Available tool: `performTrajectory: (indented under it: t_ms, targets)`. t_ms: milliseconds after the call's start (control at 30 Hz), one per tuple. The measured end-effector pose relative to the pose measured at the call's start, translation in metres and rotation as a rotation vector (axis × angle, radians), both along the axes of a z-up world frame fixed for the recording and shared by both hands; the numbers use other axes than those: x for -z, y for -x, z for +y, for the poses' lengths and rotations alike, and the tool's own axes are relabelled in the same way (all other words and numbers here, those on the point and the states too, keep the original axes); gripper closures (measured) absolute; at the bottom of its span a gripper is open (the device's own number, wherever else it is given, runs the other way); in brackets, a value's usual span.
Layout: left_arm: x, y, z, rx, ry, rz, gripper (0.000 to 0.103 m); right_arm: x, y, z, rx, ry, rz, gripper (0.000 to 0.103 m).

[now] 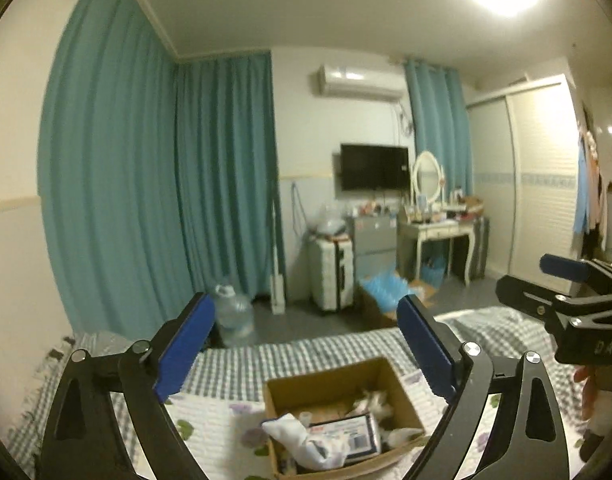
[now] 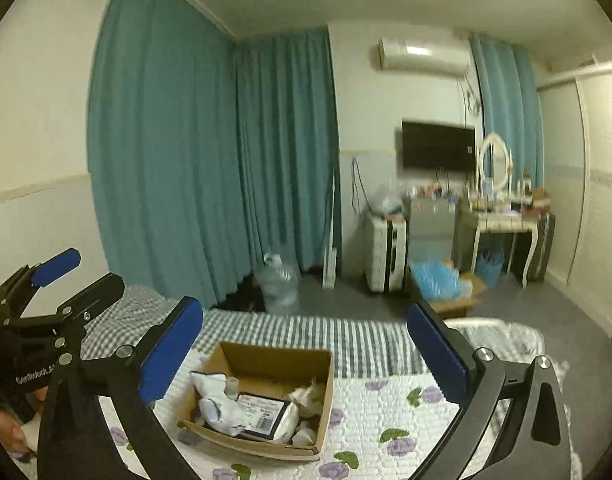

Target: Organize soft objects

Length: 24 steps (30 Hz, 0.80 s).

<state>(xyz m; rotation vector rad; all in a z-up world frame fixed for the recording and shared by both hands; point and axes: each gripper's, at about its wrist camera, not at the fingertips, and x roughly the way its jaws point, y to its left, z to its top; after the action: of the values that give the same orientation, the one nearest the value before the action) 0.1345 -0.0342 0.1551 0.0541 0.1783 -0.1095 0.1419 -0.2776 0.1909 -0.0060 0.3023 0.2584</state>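
Observation:
An open cardboard box (image 1: 406,396) (image 2: 326,380) sits on the bed's floral quilt (image 2: 386,404). It holds soft items: a white sock bundle (image 1: 301,440) (image 2: 217,400), a flat plastic-wrapped pack (image 1: 346,432) (image 2: 261,412) and a whitish fluffy piece (image 1: 374,400) (image 2: 310,394). My left gripper (image 1: 306,344) is open and empty above and behind the box. My right gripper (image 2: 301,344) is open and empty, also above the box. Each gripper shows at the edge of the other's view: the right one (image 1: 546,280), the left one (image 2: 77,272).
A checked blanket (image 2: 346,340) covers the bed's far end. Beyond it on the floor stand a water jug (image 2: 279,284), a white suitcase (image 2: 386,256), a box of blue items (image 2: 442,284) and a dressing table (image 2: 502,224). Teal curtains (image 2: 185,160) hang at left.

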Motion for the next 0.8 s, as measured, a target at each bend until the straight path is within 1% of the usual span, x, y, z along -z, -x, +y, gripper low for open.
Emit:
performTrajectory:
  t_ms: [67, 100, 167, 267, 333, 367, 467, 500, 633, 700, 767, 800]
  targets:
    - [-0.008, 0.020, 0.003, -0.016, 0.002, -0.029, 0.009, -0.008, 0.027, 0.004, 0.021, 0.030, -0.072, 0.000]
    - [-0.010, 0.033, 0.006, -0.027, 0.015, -0.065, 0.009, -0.009, 0.038, 0.007, 0.024, 0.040, -0.107, 0.000]
    - [-0.010, 0.048, 0.010, -0.017, 0.034, -0.105, 0.008, -0.010, 0.061, 0.010, 0.024, 0.047, -0.162, 0.000]
    - [-0.002, 0.068, 0.014, -0.018, 0.050, -0.111, 0.008, 0.002, 0.082, 0.011, 0.004, 0.014, -0.169, 0.000]
    - [0.007, 0.078, 0.016, -0.037, 0.060, -0.126, 0.008, 0.021, 0.092, 0.013, -0.001, -0.036, -0.173, 0.000]
    - [0.015, 0.082, 0.018, -0.036, 0.053, -0.132, 0.007, 0.030, 0.095, 0.015, -0.006, -0.043, -0.177, 0.000]
    - [0.041, 0.093, 0.025, -0.062, 0.048, -0.137, 0.007, 0.062, 0.089, 0.024, -0.020, -0.007, -0.148, 0.000]
    - [0.049, 0.094, 0.027, -0.070, 0.051, -0.133, 0.007, 0.077, 0.086, 0.027, -0.022, 0.001, -0.127, 0.000]
    - [0.092, 0.090, 0.035, -0.120, 0.076, -0.072, 0.007, 0.129, 0.077, 0.032, -0.033, -0.004, -0.047, 0.000]
    - [0.109, 0.083, 0.035, -0.139, 0.062, -0.041, 0.007, 0.152, 0.070, 0.039, -0.041, 0.024, 0.009, 0.000]
    - [0.125, 0.081, 0.034, -0.148, 0.037, -0.001, 0.007, 0.166, 0.067, 0.044, -0.034, 0.068, 0.035, 0.000]
    - [0.133, 0.082, 0.034, -0.154, 0.029, 0.013, 0.007, 0.170, 0.068, 0.044, -0.034, 0.068, 0.040, 0.000]
